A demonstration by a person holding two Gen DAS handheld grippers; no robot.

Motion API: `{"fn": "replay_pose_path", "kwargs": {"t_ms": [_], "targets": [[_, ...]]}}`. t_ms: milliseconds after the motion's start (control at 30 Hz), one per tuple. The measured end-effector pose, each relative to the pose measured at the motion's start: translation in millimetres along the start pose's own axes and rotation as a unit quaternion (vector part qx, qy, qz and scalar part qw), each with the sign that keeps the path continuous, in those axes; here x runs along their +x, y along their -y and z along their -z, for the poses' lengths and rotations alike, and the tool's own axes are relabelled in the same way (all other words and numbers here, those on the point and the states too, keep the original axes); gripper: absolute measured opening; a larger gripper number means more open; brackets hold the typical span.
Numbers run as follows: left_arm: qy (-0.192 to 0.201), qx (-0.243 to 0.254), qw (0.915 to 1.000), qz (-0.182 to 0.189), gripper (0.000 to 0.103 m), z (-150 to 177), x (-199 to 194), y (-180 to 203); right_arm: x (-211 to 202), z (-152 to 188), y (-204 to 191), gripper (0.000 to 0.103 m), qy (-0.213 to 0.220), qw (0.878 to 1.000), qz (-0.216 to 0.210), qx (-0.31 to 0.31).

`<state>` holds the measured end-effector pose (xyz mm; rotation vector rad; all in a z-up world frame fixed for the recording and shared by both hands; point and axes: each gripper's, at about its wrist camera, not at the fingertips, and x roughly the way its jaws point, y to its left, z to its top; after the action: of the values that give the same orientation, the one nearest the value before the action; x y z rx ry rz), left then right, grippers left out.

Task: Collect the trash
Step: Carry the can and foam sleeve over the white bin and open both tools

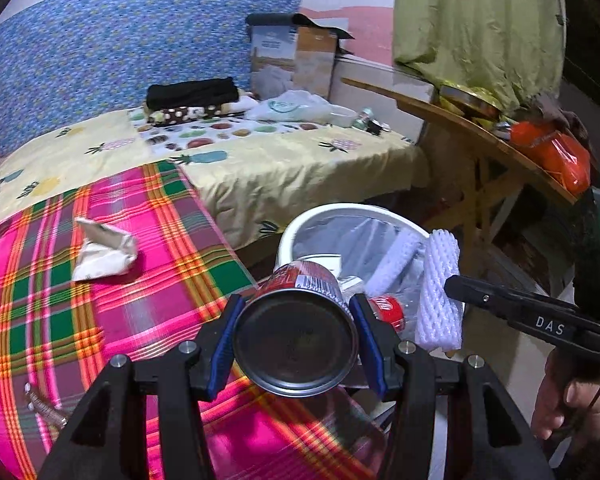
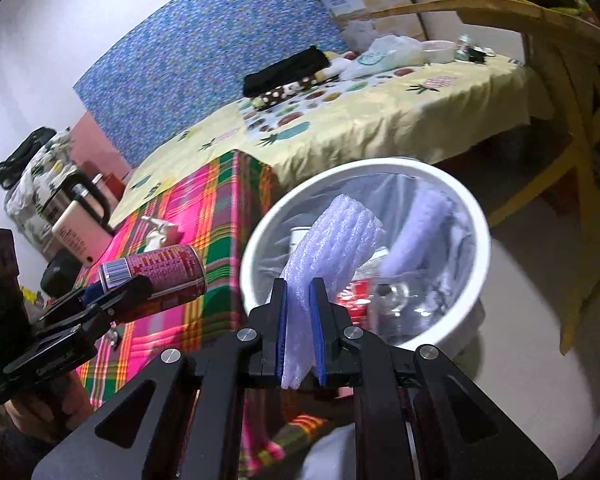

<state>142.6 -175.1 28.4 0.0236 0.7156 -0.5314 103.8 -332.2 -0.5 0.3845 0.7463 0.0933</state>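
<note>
You're gripping the can (image 1: 296,332) side-on in the left claw (image 1: 296,344) and pinching the foam net (image 2: 332,248) in the right claw (image 2: 301,320), both angling toward the bin (image 2: 452,184) at 1 o'clock so they're dropping inside.

Lighting: your room is evenly lit indoors, source out of view; the white wall (image 2: 32,60) at upper left of the right wrist view glows brightest.

Colour: saturated, with a cool violet cast on white surfaces.

Glare: highlights on the clear liner of the white bin (image 2: 474,216).

Shadows: soft, darkest under the bed edge at centre right.

Blur: your plaid cloth (image 1: 112,312) smears at lower left of the left wrist view.

Distortion: strong fisheye; straight edges bow, corners vignette to black.
</note>
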Motion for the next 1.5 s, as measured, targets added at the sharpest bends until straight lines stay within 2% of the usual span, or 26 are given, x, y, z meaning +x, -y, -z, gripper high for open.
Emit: {"fn": "replay_pose_path", "kwargs": {"t_ms": [433, 767, 967, 1067, 1133, 1500], "targets": [[-0.019, 0.025, 0.9992, 0.023, 0.055, -8.8, 37.3, 27.2, 7.6, -6.8, 24.6, 0.012, -0.005, 1.0, 0.021, 0.016], [-0.023, 0.026, 0.9989, 0.031, 0.056, -18.1, 64.4, 29.8, 23.1, -20.8, 37.4, 0.013, -0.013, 0.999, 0.031, 0.013], [-0.011, 0.016, 0.9993, 0.033, 0.06, -21.3, 64.4, 25.2, 22.3, -22.0, 39.4, 0.023, -0.001, 0.999, 0.032, 0.006], [-0.012, 0.009, 0.9995, 0.029, 0.06, -21.9, 63.0, 21.0, 20.2, -21.7, 38.8, 0.04, 0.006, 1.0, 0.027, 0.002], [-0.011, 0.004, 0.9995, 0.029, 0.06, -21.6, 60.0, 18.2, 17.9, -21.0, 38.0, 0.056, 0.009, 1.0, 0.024, 0.0], [-0.009, -0.014, 0.9998, 0.01, 0.06, -8.5, 29.0, 1.9, 3.6, -16.7, 24.0, 0.056, 0.008, 1.0, 0.021, -0.011]]}}
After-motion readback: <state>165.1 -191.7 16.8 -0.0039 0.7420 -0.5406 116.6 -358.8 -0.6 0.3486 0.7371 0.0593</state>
